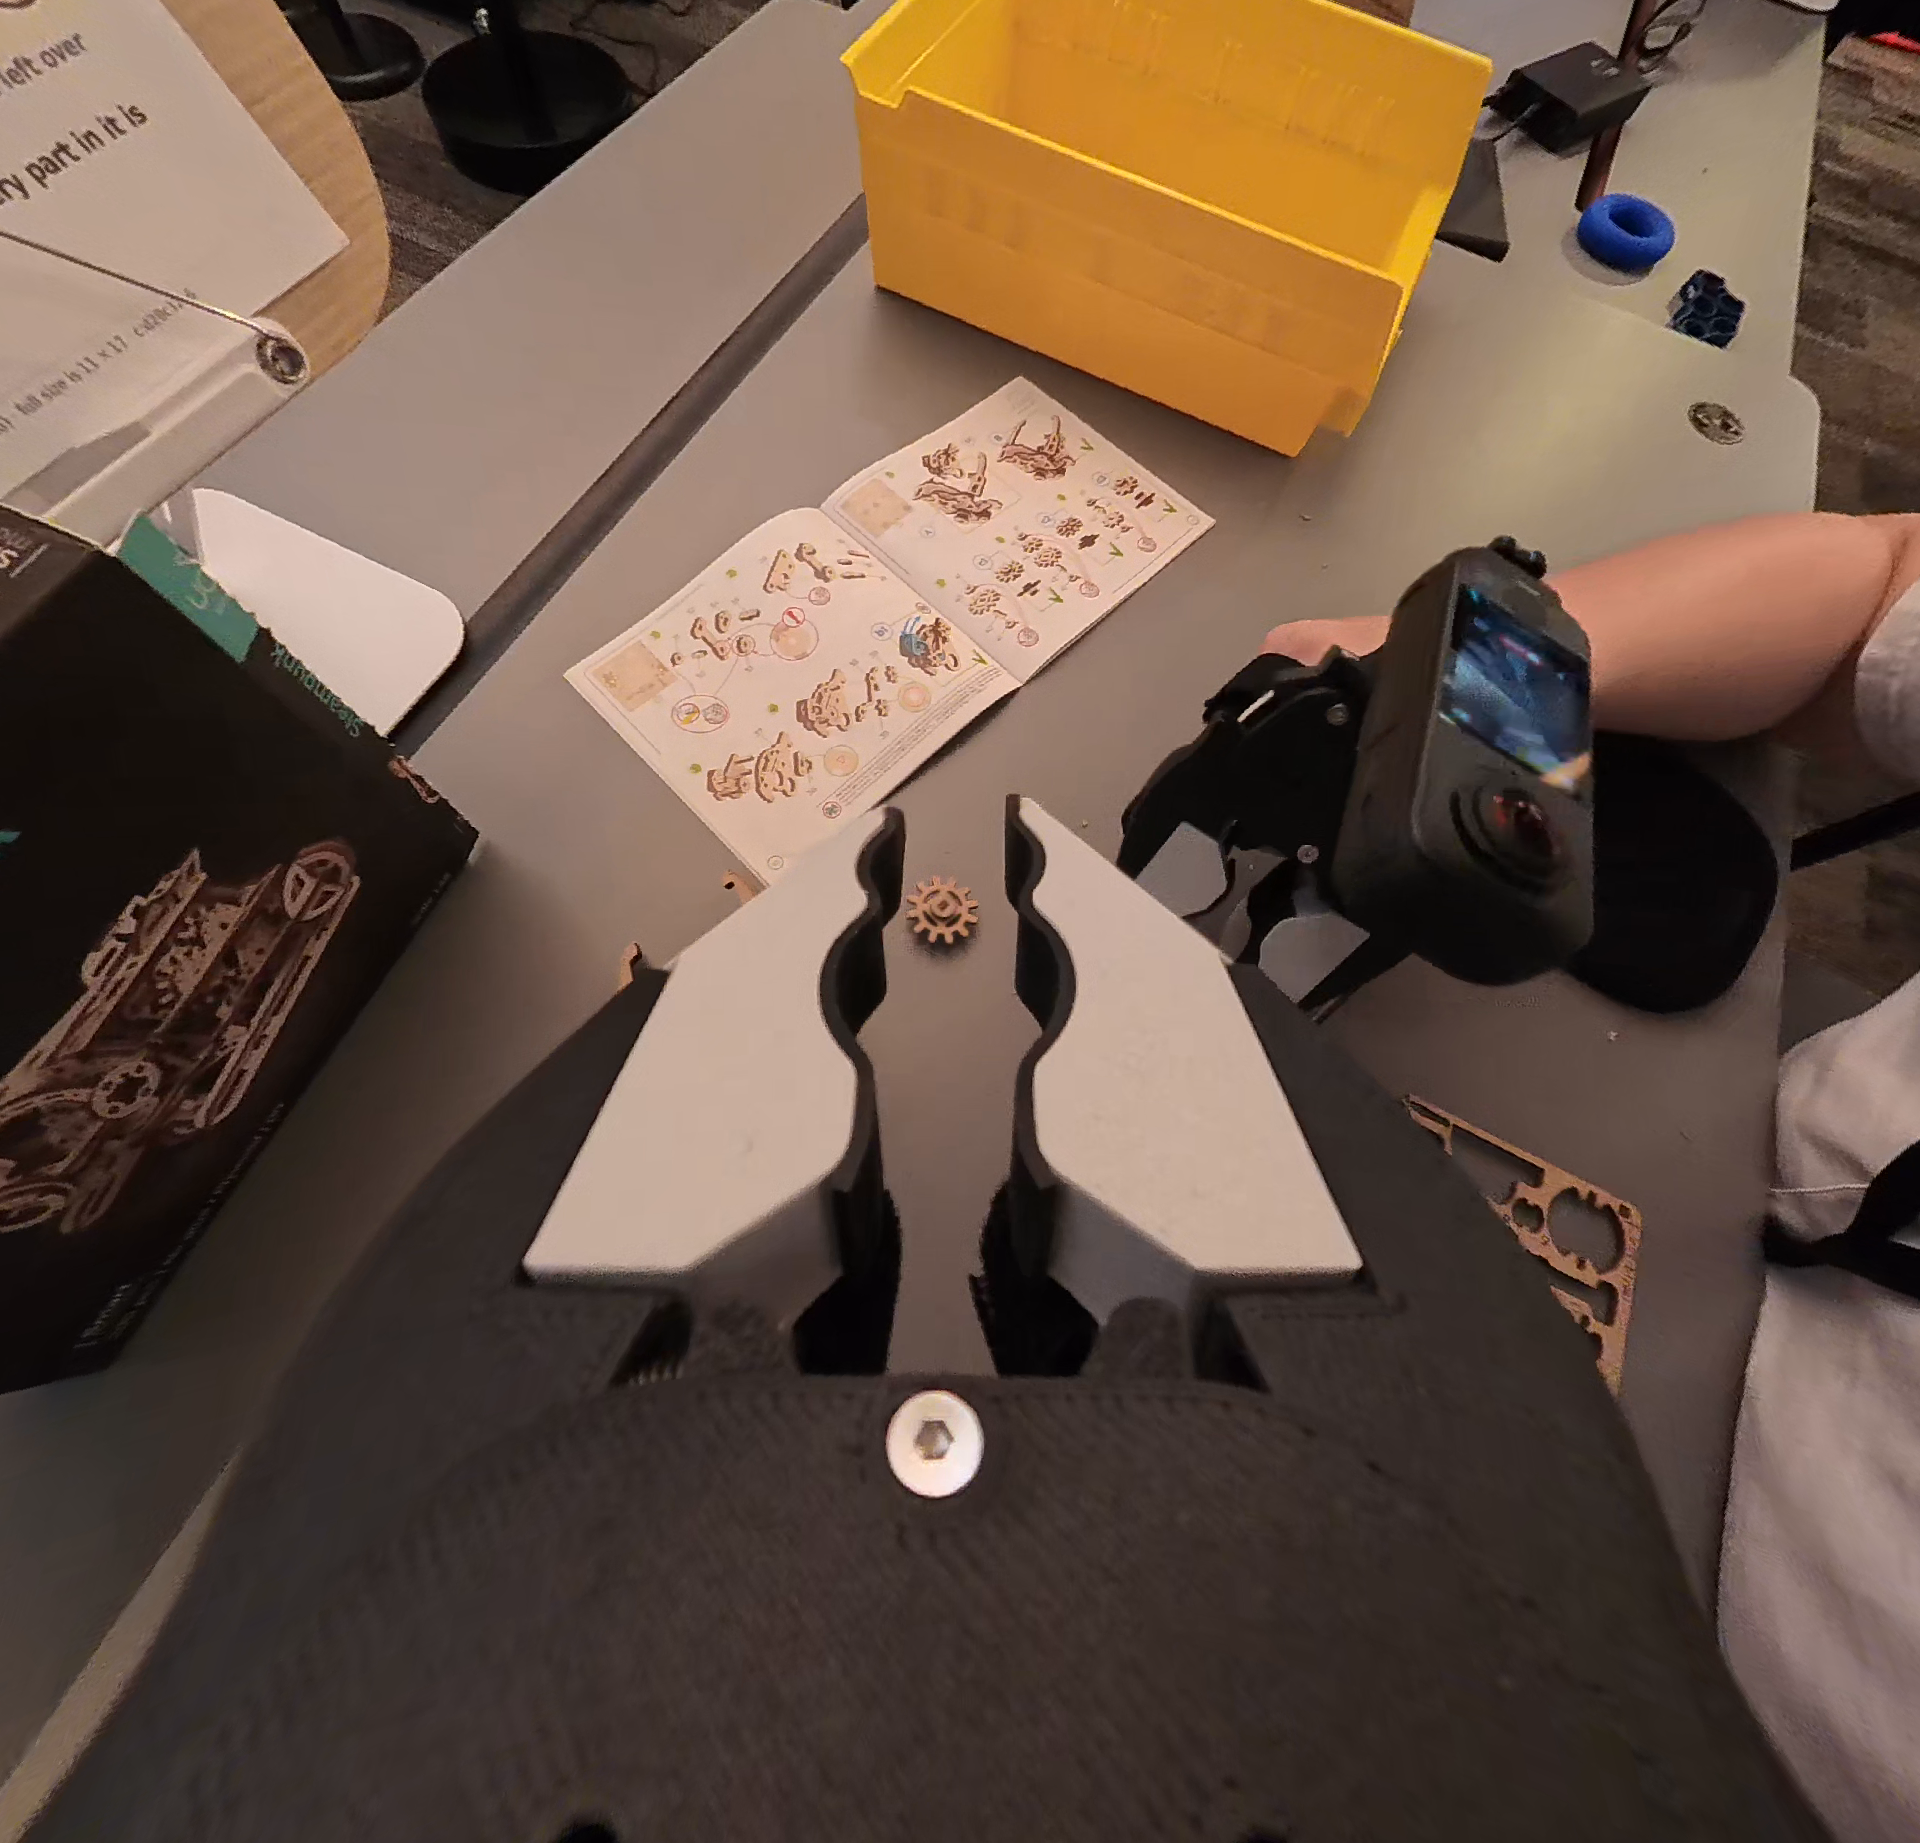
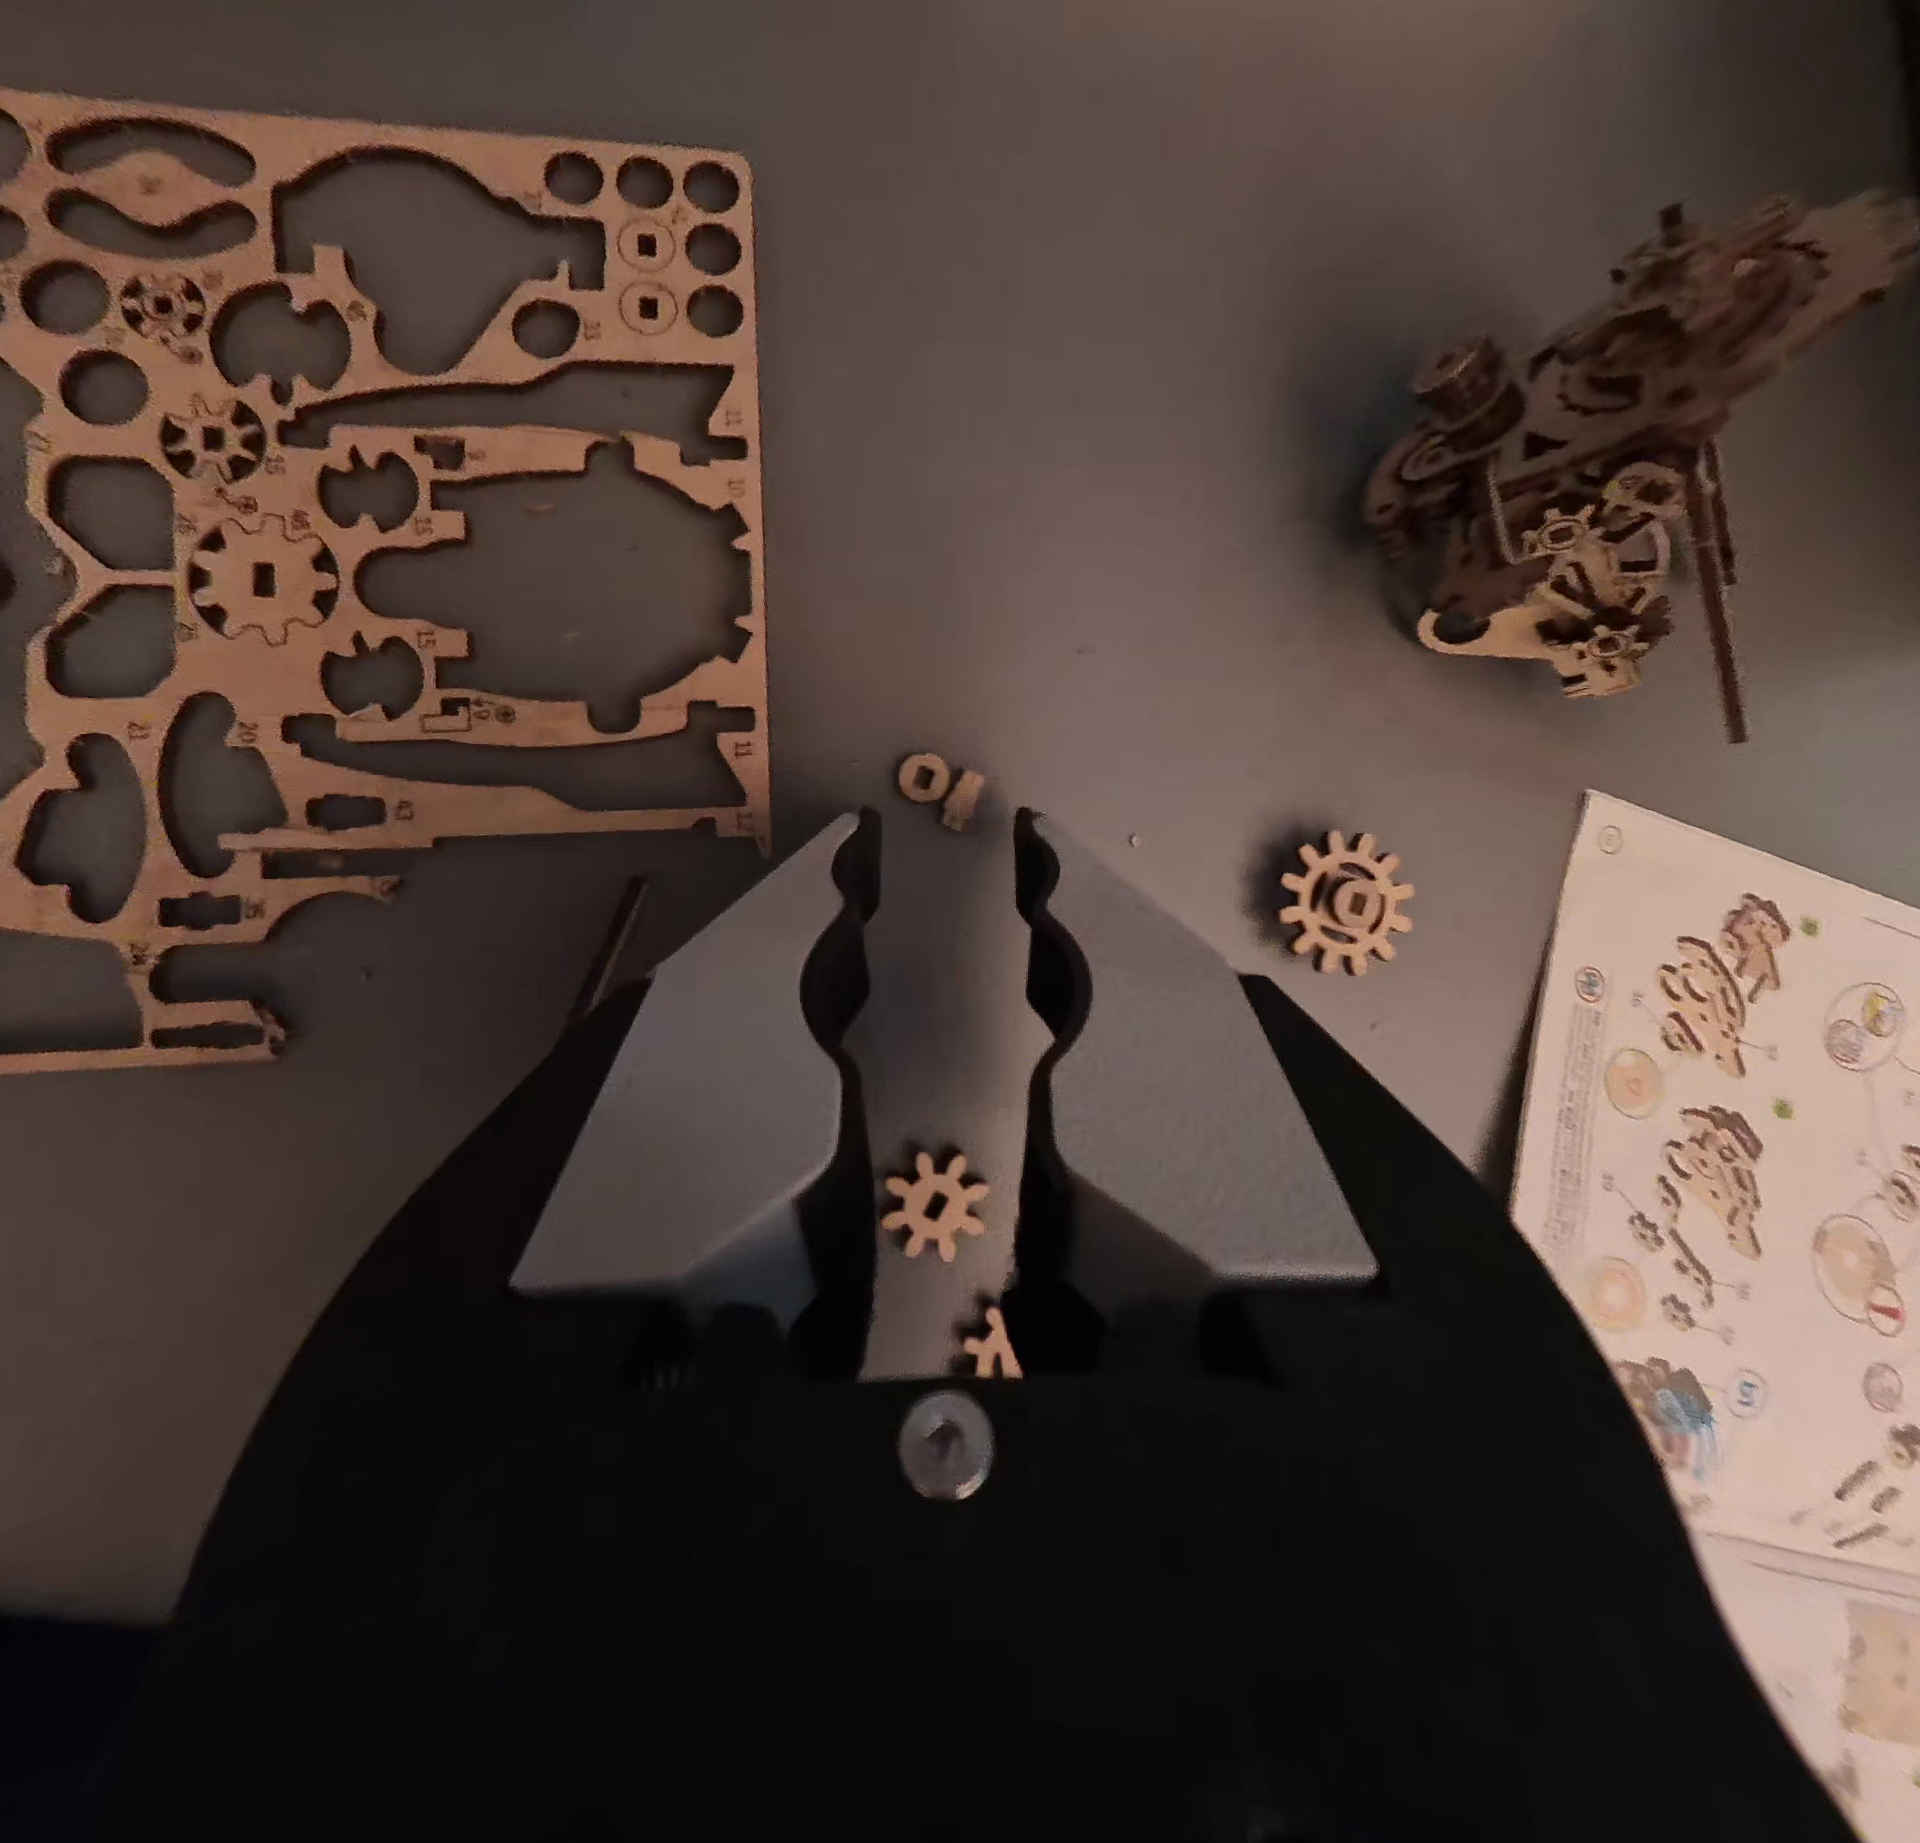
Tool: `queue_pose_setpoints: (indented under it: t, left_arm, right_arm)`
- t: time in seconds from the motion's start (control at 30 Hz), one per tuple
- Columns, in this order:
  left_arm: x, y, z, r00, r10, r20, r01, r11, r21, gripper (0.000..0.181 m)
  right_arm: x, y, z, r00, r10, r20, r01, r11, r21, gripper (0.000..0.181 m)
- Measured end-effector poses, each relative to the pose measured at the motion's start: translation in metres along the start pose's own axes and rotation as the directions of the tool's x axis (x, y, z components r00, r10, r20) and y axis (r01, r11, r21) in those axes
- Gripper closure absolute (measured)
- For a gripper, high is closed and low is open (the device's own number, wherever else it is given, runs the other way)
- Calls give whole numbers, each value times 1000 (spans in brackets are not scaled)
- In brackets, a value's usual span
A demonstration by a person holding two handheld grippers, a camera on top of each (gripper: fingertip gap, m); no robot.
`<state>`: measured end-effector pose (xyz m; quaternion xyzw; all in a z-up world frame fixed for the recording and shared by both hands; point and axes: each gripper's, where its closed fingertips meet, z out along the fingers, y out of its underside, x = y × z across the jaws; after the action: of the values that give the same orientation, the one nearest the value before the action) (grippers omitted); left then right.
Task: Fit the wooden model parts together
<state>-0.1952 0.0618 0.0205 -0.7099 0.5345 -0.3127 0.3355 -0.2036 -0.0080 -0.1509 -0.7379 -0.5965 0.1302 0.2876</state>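
Yellow bin [image 1: 1143, 183] behind instr. sheet [image 1: 894, 609]; blue ring [image 1: 1624, 226] far right.

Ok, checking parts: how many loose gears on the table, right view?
3: large gear right of the gripper, small gear between its fingers, half-hidden gear near its base. More may be hidden.

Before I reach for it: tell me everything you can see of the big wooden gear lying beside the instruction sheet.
The big gear is a pale, laser-cut wooden disc with about a dozen blunt teeth, curved cut-outs, a raised hub and a square centre hole. It lies flat on the grey table, apart from the instruction sheet and outside the right gripper. In the left wrist view it lies between the open left gripper's fingertips, ungripped.
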Motion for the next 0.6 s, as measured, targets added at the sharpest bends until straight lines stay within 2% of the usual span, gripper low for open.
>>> queue_pose_setpoints:
  t: [0.07, 0.33, 0.53, 0.6]
  left_arm:
    - [-1, 0, -1, 1000, -1, 7, 1, 1000, 0, 164]
    - [-1, -1, -2, 1000, -3, 5, 3, 1000, 4, 164]
    - [2, 0, 1, 1000, 1, -3, -2, 1000, -4, 164]
    - [3, 0, 1, 1000, 1, -7, -1, 1000, -1, 164]
  right_arm:
    - [-2, 0, 1, 999, 27, 40, -28, 999, 28, 158]
    - [8, 2, 4, 997, 73, 20, -74, 996, 43, 160]
    - [7, 0, 7, 995, 94, 24, -95, 994, 47, 168]
    - [7, 0, 7, 994, 103, 23, -104, 993, 56, 177]
